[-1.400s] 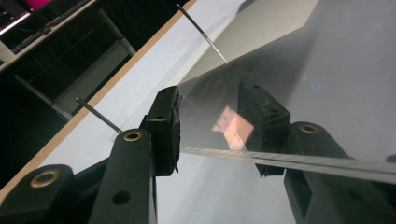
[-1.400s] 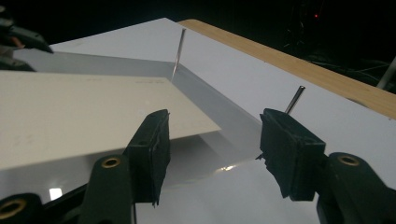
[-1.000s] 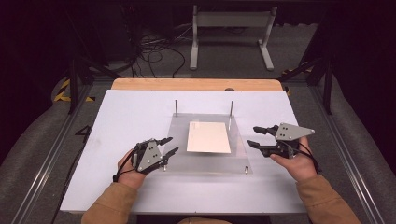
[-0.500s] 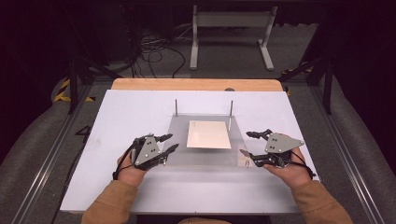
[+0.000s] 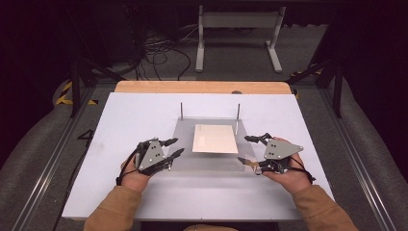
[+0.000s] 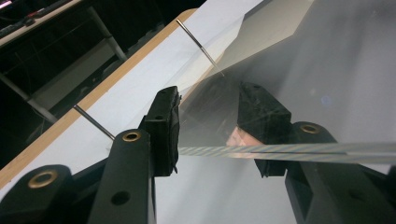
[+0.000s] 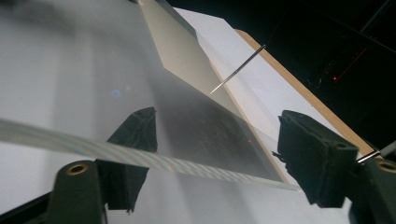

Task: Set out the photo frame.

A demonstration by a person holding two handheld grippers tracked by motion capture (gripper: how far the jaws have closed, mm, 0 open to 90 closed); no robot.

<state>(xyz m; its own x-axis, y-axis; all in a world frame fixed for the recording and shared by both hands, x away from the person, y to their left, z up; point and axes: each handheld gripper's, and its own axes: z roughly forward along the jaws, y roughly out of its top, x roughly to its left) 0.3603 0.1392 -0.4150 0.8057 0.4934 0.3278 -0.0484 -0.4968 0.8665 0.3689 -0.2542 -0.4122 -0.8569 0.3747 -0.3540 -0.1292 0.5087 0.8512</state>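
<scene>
Near the table's point(image 5: 120, 125) middle sits a clear sheet point(image 5: 211, 166) with a card point(image 5: 215, 138) on it, left gripper point(image 5: 174, 147) clamped on its left edge, right gripper's point(image 5: 246, 150) jaws apart around its right edge, just been opening.

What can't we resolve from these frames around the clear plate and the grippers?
- Left gripper: whether its pads press the clear plate; the plate edge crosses its view between the jaws, contact unclear.
- Right gripper: jaws stand apart around the plate edge, just opening; touch unclear.
- Two near pins: too small in the high view.
- White sheet: on or under the plate, undecidable through glare.
</scene>
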